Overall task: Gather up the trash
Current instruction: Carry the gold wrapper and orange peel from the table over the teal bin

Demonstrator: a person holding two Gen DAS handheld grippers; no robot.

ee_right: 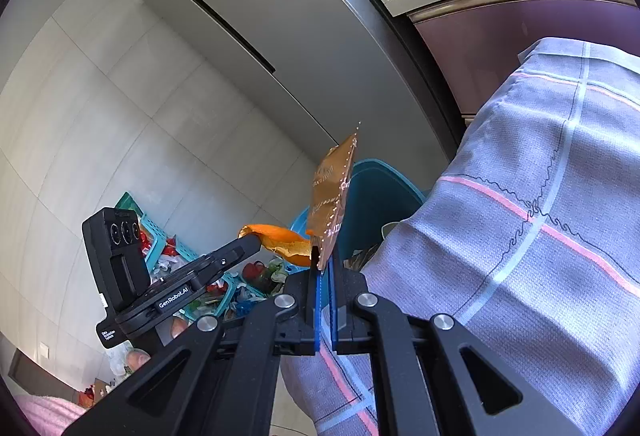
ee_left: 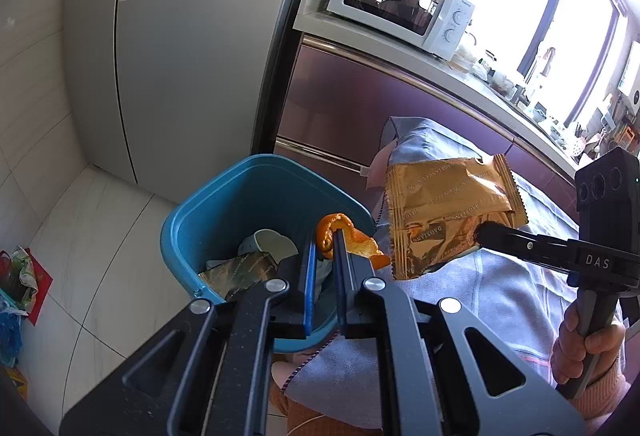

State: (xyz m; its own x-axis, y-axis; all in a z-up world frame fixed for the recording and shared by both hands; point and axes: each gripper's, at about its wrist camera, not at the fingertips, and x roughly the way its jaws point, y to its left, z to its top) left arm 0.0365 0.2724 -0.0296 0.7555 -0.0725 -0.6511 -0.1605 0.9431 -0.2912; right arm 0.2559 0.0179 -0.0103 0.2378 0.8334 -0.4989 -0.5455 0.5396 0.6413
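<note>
The left gripper (ee_left: 326, 236) is closed on a curl of orange peel (ee_left: 348, 238), pinched at the fingertips in the centre of the left wrist view. The peel hangs over the near rim of the blue bin (ee_left: 240, 192), not yet clear of the edge. The right gripper (ee_right: 325, 256) is clamped on the lower corner of a gold snack wrapper (ee_right: 332, 196), which stands upright from the fingers at mid-frame.

Judgement on the step in hand: both pieces should be carried over the middle of the bin's mouth before either grip is let go. The peel sits right by the rim and could fall outside. The wrapper is light and broad, so it should be lowered close to the opening, since it may drift.

The left wrist view shows the bin's contents, a white cup (ee_left: 272, 242) and a dark wrapper (ee_left: 240, 270), at lower centre; it also shows the microwave (ee_left: 400, 2) at upper right. The right wrist view hides most of the bin behind the checked cloth (ee_right: 520, 216), yet shows baskets of litter (ee_right: 168, 244) on the floor at lower left.
</note>
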